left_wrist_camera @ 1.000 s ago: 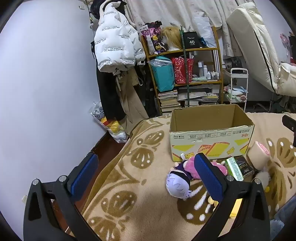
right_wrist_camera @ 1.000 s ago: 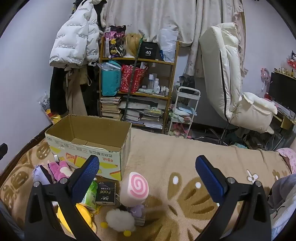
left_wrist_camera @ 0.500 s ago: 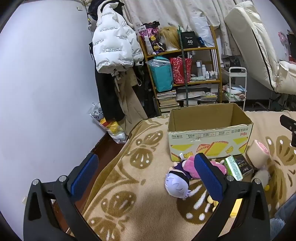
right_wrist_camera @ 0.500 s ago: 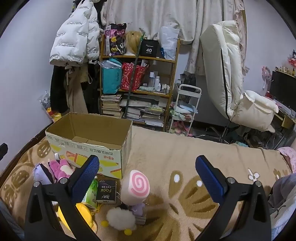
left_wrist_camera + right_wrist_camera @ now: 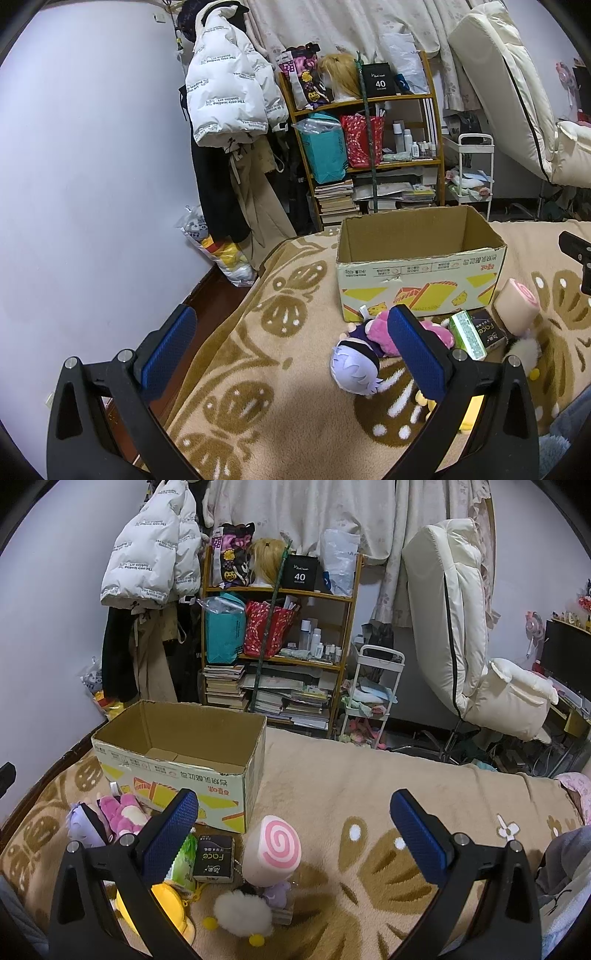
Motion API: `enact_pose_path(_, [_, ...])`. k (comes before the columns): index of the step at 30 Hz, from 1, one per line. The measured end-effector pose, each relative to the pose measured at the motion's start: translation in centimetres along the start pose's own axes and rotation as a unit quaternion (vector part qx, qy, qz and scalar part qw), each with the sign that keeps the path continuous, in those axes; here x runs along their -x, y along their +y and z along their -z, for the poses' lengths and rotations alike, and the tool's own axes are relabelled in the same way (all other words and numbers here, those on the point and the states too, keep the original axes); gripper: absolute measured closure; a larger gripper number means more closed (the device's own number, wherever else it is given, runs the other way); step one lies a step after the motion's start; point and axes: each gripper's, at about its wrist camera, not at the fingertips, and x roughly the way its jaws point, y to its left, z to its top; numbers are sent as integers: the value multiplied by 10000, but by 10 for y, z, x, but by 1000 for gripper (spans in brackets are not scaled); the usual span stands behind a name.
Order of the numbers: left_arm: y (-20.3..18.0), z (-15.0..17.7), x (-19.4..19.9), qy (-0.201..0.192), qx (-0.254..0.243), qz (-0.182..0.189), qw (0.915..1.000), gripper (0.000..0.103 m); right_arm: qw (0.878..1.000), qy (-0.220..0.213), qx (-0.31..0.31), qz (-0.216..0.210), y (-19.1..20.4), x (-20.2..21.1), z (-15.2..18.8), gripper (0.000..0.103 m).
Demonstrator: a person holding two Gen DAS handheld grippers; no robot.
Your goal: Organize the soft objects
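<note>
Nearest the cameras, the left gripper (image 5: 291, 354) and right gripper (image 5: 293, 836) both gape wide and empty above the blanket (image 5: 369, 786), plush toys (image 5: 271, 851) clustered just beyond, the cardboard box (image 5: 177, 775) standing open farther back.

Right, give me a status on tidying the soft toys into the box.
Nothing looks done: the cardboard box shows only bare cardboard inside. Nothing is in hand; the left tool and right tool are both open. Left: the purple-haired doll, pink plush, swirl cushion and white fluffy toy, all lying on the blanket.
</note>
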Motion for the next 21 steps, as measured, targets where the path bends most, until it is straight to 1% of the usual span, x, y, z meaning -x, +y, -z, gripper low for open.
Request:
enact_pose_path(7, [1,3,0,-2,-9,-1,10000,1,10000,54,49,-33,6,-4,7,0])
enact_pose_path(21, [1,-1,0,-9,-11,-9,10000,1,9999,99,43,-53,4,-4,6,0])
